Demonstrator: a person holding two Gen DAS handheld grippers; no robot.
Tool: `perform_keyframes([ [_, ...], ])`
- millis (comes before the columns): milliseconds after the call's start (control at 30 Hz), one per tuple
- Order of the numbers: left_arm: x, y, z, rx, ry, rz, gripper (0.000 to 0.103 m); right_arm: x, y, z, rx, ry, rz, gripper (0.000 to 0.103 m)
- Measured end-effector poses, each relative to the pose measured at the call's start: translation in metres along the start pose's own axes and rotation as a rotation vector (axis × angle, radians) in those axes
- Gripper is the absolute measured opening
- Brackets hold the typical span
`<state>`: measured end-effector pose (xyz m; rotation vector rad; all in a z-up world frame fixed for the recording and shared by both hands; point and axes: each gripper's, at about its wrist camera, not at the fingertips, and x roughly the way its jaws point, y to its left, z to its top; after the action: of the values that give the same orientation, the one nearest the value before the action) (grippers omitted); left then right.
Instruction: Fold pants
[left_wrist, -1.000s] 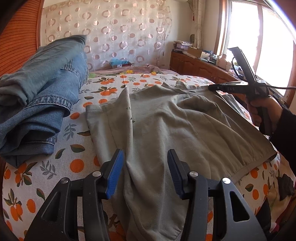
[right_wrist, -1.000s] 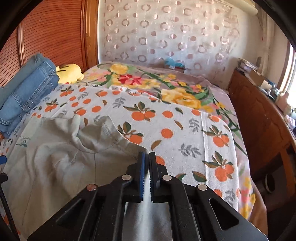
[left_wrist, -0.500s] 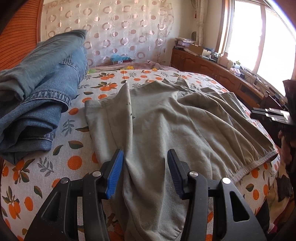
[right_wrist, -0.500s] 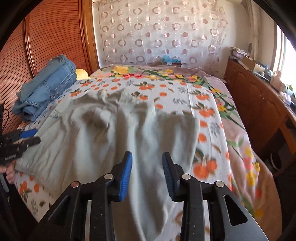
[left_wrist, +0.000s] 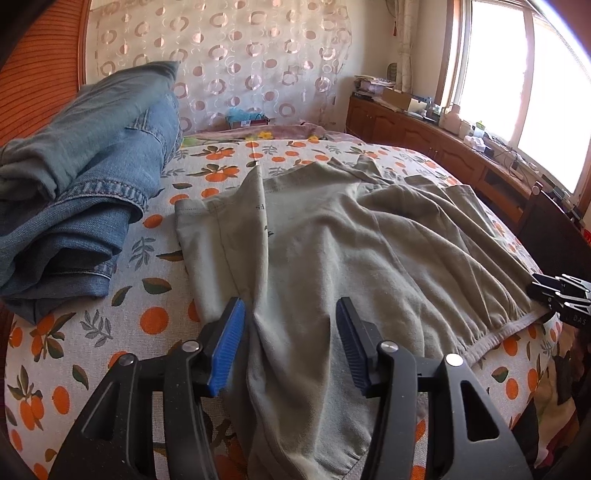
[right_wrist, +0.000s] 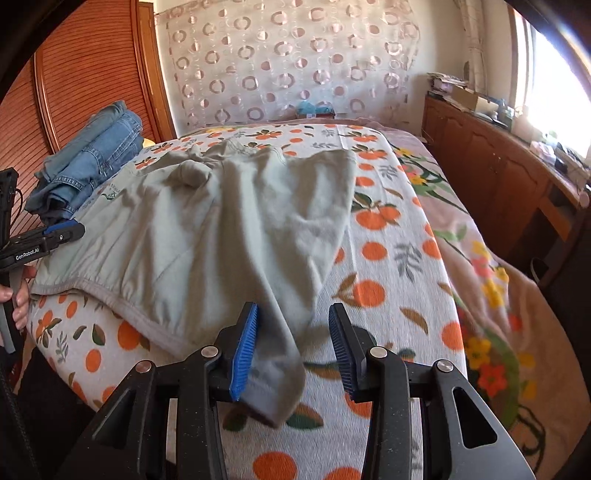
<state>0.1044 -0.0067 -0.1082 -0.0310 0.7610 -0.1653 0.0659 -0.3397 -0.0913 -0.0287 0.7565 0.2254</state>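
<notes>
- Swung back from the far end, the right tool (right_wrist: 291, 350) now hangs over a pant leg at six o'clock, jaws opening, cloth loose between them.
- Left tool (left_wrist: 290, 343) widens too, gripping nothing.
- Grey-green pants (left_wrist: 332, 236) lie spread, one fold done, I'd guess.
- Orange-print bed (right_wrist: 388, 266); folded jeans (left_wrist: 74, 177) at ten o'clock; window cabinets at two.

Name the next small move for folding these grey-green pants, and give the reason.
Probably close both grippers on cloth: the left gripper and right gripper are opening, neither pinching the pants, which lie spread on the bed, one edge drooping between the right's pads.
</notes>
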Motion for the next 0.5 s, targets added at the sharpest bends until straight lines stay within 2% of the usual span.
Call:
perform_keyframes([
  [33, -0.004, 0.000, 0.001, -0.002, -0.015, -0.006, 0.077, -0.003, 0.000, -0.003, 0.004, -0.005, 0.000, 0.043],
  [67, -0.008, 0.000, 0.002, -0.009, -0.030, -0.014, 0.079, 0.000, 0.000, -0.001, 0.003, -0.005, -0.002, 0.045],
  [267, -0.030, -0.001, 0.013, -0.014, -0.089, 0.006, 0.079, -0.006, 0.001, -0.003, 0.015, -0.014, -0.006, 0.046],
  [500, -0.046, -0.012, 0.014, 0.038, -0.090, 0.045, 0.079, -0.010, -0.004, -0.009, 0.063, -0.004, -0.007, 0.047],
])
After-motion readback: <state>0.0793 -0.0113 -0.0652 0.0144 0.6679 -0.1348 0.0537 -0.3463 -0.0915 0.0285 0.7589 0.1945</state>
